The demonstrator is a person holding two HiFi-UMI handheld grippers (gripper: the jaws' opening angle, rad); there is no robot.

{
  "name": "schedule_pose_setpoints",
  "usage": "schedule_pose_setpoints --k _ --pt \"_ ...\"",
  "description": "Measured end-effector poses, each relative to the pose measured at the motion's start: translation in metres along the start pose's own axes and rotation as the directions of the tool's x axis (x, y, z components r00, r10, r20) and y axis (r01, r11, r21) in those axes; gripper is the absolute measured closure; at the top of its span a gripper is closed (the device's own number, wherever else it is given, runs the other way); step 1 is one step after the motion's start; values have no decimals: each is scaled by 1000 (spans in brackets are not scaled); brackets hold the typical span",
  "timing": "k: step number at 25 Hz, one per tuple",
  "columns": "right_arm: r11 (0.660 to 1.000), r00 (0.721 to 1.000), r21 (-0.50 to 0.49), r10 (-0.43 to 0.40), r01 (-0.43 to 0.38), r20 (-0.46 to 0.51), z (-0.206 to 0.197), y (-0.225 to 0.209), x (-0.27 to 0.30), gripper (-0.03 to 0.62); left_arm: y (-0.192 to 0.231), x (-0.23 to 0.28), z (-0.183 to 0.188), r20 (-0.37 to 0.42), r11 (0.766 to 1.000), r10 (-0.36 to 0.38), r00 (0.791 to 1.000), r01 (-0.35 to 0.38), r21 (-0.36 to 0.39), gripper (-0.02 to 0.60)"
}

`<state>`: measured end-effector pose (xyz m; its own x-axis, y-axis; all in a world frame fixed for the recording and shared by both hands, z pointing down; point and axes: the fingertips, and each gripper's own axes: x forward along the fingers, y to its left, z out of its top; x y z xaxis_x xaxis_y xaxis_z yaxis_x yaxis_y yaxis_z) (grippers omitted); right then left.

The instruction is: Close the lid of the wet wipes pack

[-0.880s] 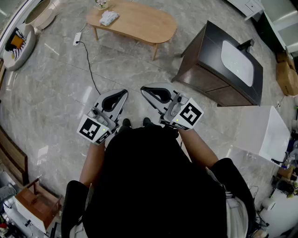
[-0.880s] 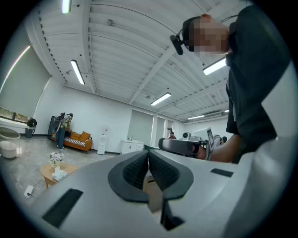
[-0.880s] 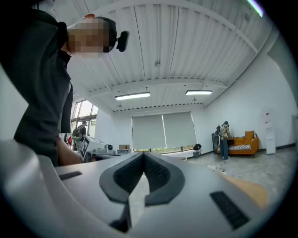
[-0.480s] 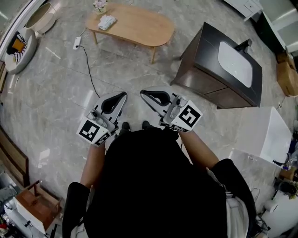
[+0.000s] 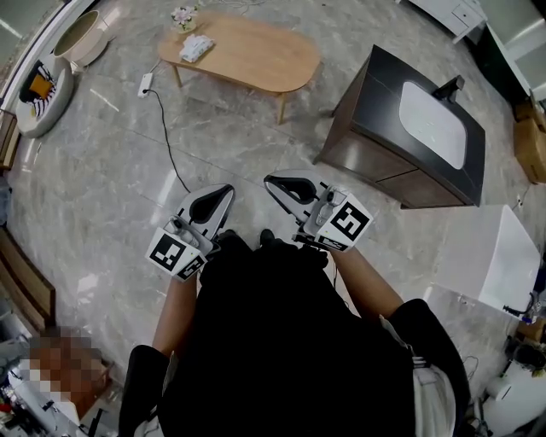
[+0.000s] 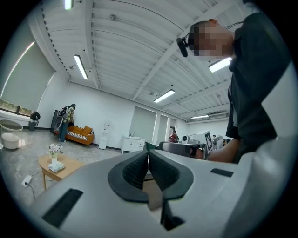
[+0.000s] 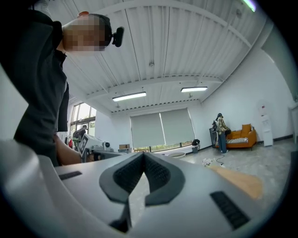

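At waist height, close before the person's dark torso, the left gripper (image 5: 223,191) and the right gripper (image 5: 273,182) point forward over the marble floor. Each gripper view shows its ribbed pads pressed together with nothing between them.

Task object: the wet wipes pack (image 5: 196,48) is taken to be the pale, rumpled parcel near one end of the wooden bench (image 5: 256,60). It lies just beside a small bunch of flowers (image 5: 182,14) and well apart from both grippers. At this range the lid cannot be made out, nor whether it stands open.

Handling (judgement): a film pack of moist tissues should be light, soft and yielding, and apt to slide on smooth wood. Its flap is likely the only stiff part. One gripper would do best steadying the body of the pack at its end or long edge. The other would press the flap flat near its free edge, away from the hinge, until it snaps. Pinching the film hard risks creasing it.

Containers: a dark cabinet (image 5: 375,128) carries a white basin (image 5: 431,115) in which nothing is seen. A round beige tub (image 5: 95,41) stands at the far left, its contents indiscernible.
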<state>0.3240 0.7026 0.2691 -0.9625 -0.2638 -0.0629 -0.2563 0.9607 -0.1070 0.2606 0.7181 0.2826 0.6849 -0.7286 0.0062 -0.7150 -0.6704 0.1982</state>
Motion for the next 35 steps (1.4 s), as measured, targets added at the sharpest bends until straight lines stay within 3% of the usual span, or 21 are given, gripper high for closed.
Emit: schedule_pose_setpoints --k 8,12,22,27,35 --pt "996 998 70 -58 56 18 -9 -51 -5 583 47 0 -2 -7 994 97 995 -97 -43 565" --pt "996 998 72 -58 59 -22 -21 -75 4 583 76 11 -16 -1 987 129 992 -128 -95 565" --pt "995 991 92 38 -27 -127 -29 -163 101 583 208 63 -3 41 971 180 983 -171 -167 565" --pt "997 986 76 29 -17 -164 -20 -225 149 583 282 81 10 64 959 208 976 -190 -210 565" --pt "997 983 75 26 -13 -181 -23 -310 201 583 358 118 7 45 948 218 975 -201 -247 565"
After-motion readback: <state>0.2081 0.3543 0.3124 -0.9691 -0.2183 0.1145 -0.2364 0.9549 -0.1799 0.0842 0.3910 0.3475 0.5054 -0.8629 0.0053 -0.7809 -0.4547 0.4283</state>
